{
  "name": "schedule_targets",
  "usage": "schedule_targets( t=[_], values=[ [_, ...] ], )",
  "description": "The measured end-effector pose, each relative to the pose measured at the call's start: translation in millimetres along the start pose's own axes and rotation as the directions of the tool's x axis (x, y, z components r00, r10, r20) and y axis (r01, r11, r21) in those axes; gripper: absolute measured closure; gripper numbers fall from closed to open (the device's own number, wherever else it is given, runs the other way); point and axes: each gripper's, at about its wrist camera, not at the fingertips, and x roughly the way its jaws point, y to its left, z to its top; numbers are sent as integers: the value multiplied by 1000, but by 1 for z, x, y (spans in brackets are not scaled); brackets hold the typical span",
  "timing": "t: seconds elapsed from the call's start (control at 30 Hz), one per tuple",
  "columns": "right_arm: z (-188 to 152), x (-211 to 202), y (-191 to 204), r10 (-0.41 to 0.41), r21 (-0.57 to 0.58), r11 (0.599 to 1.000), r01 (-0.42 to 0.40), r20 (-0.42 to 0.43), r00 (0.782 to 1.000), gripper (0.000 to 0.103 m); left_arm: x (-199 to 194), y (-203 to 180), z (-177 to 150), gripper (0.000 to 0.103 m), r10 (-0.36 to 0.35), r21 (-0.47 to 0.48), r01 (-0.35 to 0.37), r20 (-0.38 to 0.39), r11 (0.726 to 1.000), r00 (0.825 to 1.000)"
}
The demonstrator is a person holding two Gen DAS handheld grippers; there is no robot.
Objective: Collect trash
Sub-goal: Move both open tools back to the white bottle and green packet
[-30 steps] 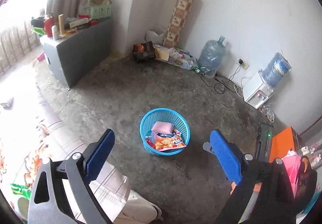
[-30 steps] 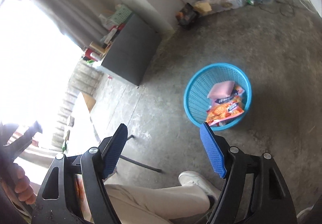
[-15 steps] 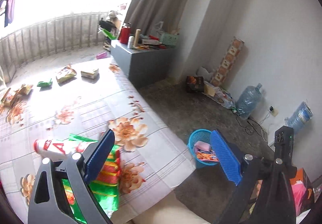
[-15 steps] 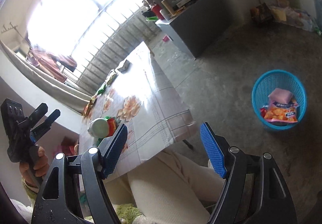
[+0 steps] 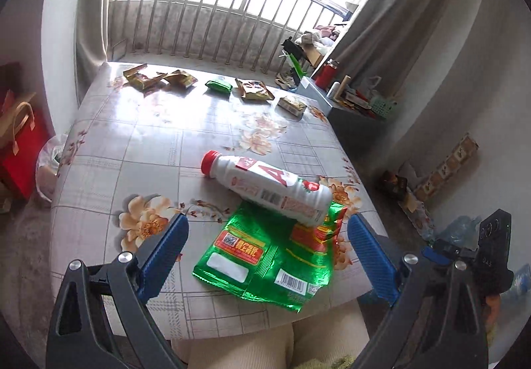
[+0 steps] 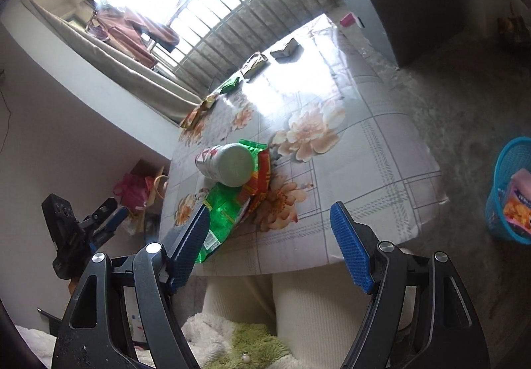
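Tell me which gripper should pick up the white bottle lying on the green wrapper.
Left. The left gripper is open and faces the white bottle side-on across the green wrapper. The right gripper, also open, sees only its base, end-on.

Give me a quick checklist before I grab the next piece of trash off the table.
1. Left gripper open, nothing in it: ok.
2. Right gripper open, nothing in it: ok.
3. White bottle lying within the left gripper's view: ok.
4. Green wrapper free to lift: not ok, the bottle's base rests on it.
5. Blue basket has room: ok.
6. Bottle is empty: cannot tell.
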Motion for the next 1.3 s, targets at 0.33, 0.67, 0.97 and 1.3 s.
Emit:
schedule_targets(
  t=[0.33, 0.67, 0.97, 1.3],
  values=[
    [5, 48, 55, 51, -93, 994, -63, -122, 991, 32, 24, 25, -9, 9, -52, -50, 50, -27, 997, 998],
    [-15, 118, 49, 45, 90, 996, -22, -266, 963, 38, 96, 37, 27, 9, -211, -236, 185, -89, 954, 973],
    [-21, 135, 37, 33, 185, 983, 23, -296, 955, 50, 136, 47, 34, 9, -233, -374, 169, -132, 912, 964],
    [34, 86, 93, -164, -237, 961, 144, -66, 984, 46, 114, 59, 12, 9, -81, -202, 48, -160, 978, 984]
  ],
)
